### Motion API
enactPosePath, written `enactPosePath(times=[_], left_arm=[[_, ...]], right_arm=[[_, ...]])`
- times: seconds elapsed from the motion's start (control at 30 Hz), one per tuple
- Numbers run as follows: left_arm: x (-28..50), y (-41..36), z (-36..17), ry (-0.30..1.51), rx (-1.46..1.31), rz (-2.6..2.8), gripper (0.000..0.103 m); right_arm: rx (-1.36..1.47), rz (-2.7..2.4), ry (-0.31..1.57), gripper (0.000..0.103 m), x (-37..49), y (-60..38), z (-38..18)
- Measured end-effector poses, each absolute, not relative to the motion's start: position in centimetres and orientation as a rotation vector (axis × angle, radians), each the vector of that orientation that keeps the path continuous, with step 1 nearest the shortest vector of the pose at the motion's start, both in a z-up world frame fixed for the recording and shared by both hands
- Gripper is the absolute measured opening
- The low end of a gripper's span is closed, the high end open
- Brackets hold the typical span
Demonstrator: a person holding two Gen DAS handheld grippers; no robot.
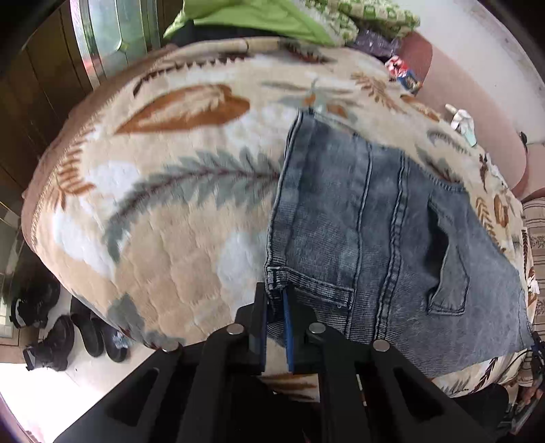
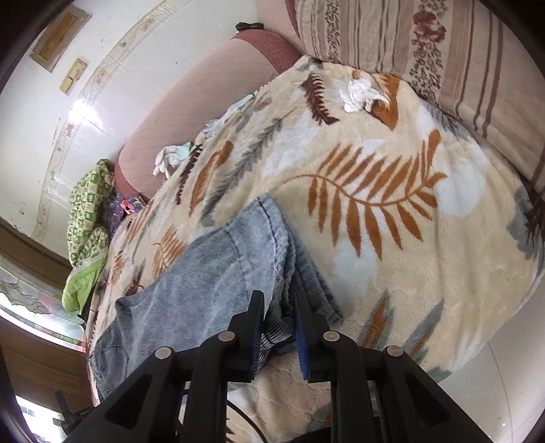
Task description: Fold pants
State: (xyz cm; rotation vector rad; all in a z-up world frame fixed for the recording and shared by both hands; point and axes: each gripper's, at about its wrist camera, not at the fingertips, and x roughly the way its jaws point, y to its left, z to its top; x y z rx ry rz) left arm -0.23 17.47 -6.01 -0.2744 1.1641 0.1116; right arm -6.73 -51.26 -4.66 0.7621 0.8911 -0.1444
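The blue denim pants lie folded on a cream leaf-print blanket. In the left wrist view my left gripper is shut on the near corner of the pants at the waistband, with denim pinched between its blue pads. In the right wrist view the pants lie to the left and centre. My right gripper is shut on a bunched edge of the denim, close above the blanket.
Black shoes stand on the floor at the lower left. A green quilt lies at the bed's far end. White gloves and a crumpled tissue lie on the blanket. A striped pillow sits at the right.
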Motion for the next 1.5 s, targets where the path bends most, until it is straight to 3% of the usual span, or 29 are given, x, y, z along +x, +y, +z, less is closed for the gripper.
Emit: enactPosePath(times=[0.27, 0.5, 0.6, 0.63, 0.67, 0.87, 0.9, 0.93, 0.97, 1.0, 1.03, 1.1, 1.37, 1.5], left_arm=[[-0.3, 16.9, -1.1, 1.036, -0.247, 0.047, 0.006], [-0.7, 17.2, -3.0, 1.07, -0.233, 0.075, 0.006], [-0.6, 17.0, -2.8, 1.068, -0.23, 0.078, 0.006], [-0.7, 16.8, -2.4, 1.06, -0.222, 0.076, 0.006], [-0.6, 16.5, -1.9, 1.05, -0.217, 0.073, 0.006], [-0.7, 15.1, 1.1, 0.99, -0.186, 0.042, 0.006], [-0.8, 14.9, 1.4, 0.983, -0.18, 0.039, 0.006], [-0.8, 14.7, 1.6, 0.978, -0.176, 0.036, 0.006], [-0.7, 14.7, 1.8, 0.977, -0.176, 0.035, 0.006], [-0.8, 14.8, 1.8, 0.976, -0.178, 0.034, 0.006], [-0.8, 14.9, 1.9, 0.975, -0.182, 0.032, 0.006], [-0.7, 15.2, 2.1, 0.97, -0.189, 0.034, 0.006], [-0.9, 15.9, 3.2, 0.936, -0.213, 0.027, 0.006], [-0.7, 16.7, 2.0, 0.96, -0.213, 0.061, 0.006]], right_arm=[[0.732, -0.111, 0.79, 0.018, -6.9, -51.2, 0.0], [0.902, -0.158, 0.864, 0.021, -8.4, -54.0, -3.0], [0.925, -0.191, 0.899, 0.033, -9.2, -55.0, -4.5], [0.94, -0.191, 0.912, 0.046, -9.4, -55.1, -5.2], [0.948, -0.187, 0.925, 0.067, -9.5, -55.1, -5.6], [0.903, -0.164, 1.003, 0.07, -8.2, -52.7, -7.6], [0.89, -0.163, 1.021, 0.07, -7.6, -52.1, -8.0], [0.874, -0.16, 1.026, 0.063, -7.1, -51.7, -8.3], [0.846, -0.155, 1.025, 0.05, -6.5, -51.1, -8.4], [0.8, -0.178, 1.038, 0.045, -5.9, -50.5, -8.5], [0.744, -0.213, 1.049, 0.032, -5.4, -50.0, -8.2], [0.706, -0.202, 1.027, 0.02, -4.8, -49.6, -7.2], [0.584, -0.143, 0.848, 0.014, -4.3, -48.2, 1.0], [0.595, -0.173, 0.827, 0.014, -5.6, -48.6, 0.8]])
